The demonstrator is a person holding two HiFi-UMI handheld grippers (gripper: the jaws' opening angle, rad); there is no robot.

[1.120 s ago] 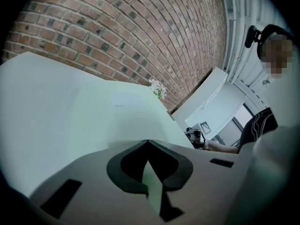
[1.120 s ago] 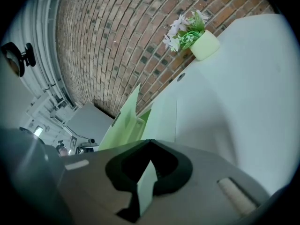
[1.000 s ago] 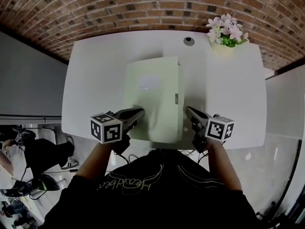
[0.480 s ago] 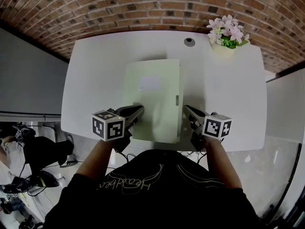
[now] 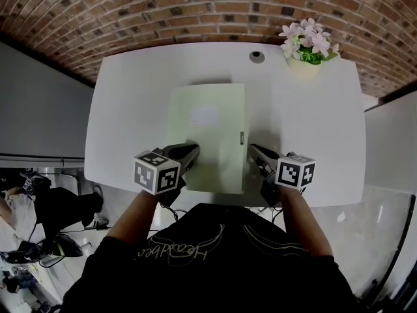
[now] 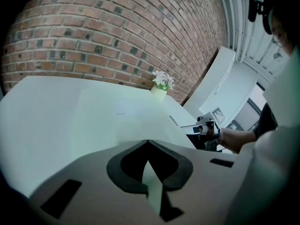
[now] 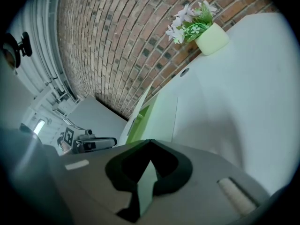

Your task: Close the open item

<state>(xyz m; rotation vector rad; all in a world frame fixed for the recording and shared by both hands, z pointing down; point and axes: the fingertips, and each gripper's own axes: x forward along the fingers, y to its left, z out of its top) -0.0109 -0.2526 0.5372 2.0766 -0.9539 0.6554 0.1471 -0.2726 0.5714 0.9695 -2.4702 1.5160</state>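
Right gripper view alone shows the folder [image 7: 161, 118] edge gaping green; left tool [image 6: 147, 142] and right tool [image 7: 150, 142] each closed tight.

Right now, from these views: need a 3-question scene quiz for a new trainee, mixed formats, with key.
1. True or false: the flower pot stands on the white table, apart from the green folder.
2. Where is the left gripper?
A. Over the folder's near left part
B. Beside the flower pot
C. At the table's far edge
3. Fill in: the right gripper has its fingers ____ (apart / together).

Key: 1 true; 2 A; 3 together.
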